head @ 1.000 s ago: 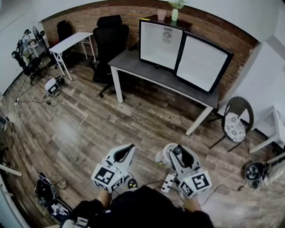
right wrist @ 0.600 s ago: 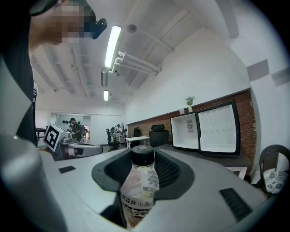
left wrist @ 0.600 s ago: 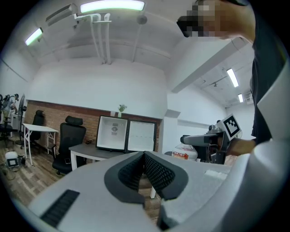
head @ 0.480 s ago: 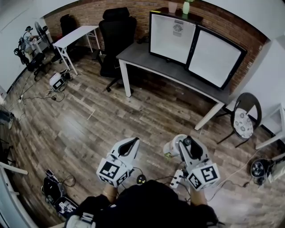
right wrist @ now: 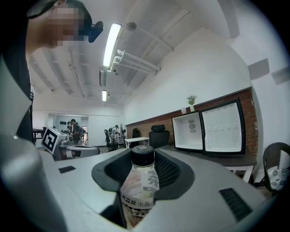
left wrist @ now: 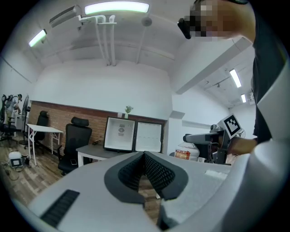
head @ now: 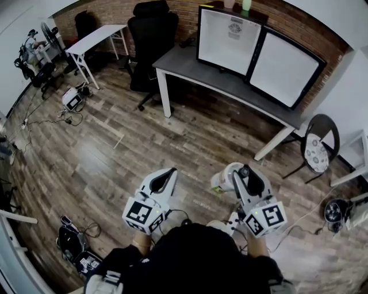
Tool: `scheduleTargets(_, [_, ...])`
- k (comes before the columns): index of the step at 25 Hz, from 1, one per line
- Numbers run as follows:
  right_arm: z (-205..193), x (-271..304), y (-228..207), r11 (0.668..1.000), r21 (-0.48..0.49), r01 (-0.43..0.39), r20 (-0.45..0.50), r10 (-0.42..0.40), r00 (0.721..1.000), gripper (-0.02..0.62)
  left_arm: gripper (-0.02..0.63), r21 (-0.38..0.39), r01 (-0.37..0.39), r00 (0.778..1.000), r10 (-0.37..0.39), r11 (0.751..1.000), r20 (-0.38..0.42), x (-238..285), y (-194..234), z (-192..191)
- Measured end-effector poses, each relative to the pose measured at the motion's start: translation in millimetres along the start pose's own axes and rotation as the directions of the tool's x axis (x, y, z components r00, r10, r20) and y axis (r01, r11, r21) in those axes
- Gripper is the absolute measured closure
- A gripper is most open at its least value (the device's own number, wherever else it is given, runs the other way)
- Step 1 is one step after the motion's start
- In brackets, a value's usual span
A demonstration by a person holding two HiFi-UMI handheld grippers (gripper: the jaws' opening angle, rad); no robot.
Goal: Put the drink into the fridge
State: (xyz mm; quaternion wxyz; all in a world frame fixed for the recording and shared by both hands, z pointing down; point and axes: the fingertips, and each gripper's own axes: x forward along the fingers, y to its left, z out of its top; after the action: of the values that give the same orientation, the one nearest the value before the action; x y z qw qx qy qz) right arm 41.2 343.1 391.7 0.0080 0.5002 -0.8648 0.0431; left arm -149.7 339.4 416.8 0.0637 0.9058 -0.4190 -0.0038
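- I'm watching a person wearing a black top (head: 190, 261).
- The left gripper (head: 168, 173) and right gripper (head: 244, 172) are showing pale grey shells and black ribbed pads (left wrist: 158, 171).
- Each is carrying a white cube (head: 140, 216) with black square markers.

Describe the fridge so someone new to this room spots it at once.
Against the brick wall stands a grey desk beside a black office chair. The fridge sits on that desk: a black box, door swung open, showing two white panels side by side, unlike anything else there.

Left claw (head: 168, 172) points forward, jaws together; right claw (head: 244, 171) beside it clamps the bottle (head: 223, 178).
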Motion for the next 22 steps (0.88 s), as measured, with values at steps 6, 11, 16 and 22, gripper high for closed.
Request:
scheduleTargets(6, [1.4, 8.5, 2.2, 1.0, -0.005, 0.001, -0.022, -0.001, 1.0, 0.446, 0.609, -0.008, 0.001, 1.0, -0.001, 1.0, 0.014, -3.6, 8.4, -0.3])
scheduleTargets(11, [0.4, 16.4, 2.6, 1.0, -0.003, -0.001, -0.025, 0.001, 1.0, 0.446, 0.609, -0.029, -0.021, 1.0, 0.022, 0.999, 0.001, -3.2, 20.2, -7.1])
scheduleTargets(16, [-3.2, 32.0, -3.6, 1.0, 0.02, -0.02, -0.022, 0.02, 1.0, 0.446, 0.609, -0.016, -0.034, 0.999, 0.034, 0.999, 0.007, 4.7, 31.1, -5.8])
scheduleTargets(22, [-2.0, 64.5, -22.5, 0.999, 0.016, -0.044, -0.009, 0.044, 0.999, 0.446, 0.609, -0.009, -0.064, 0.998, 0.064, 0.998, 0.004, 26.8, 49.7, 0.9])
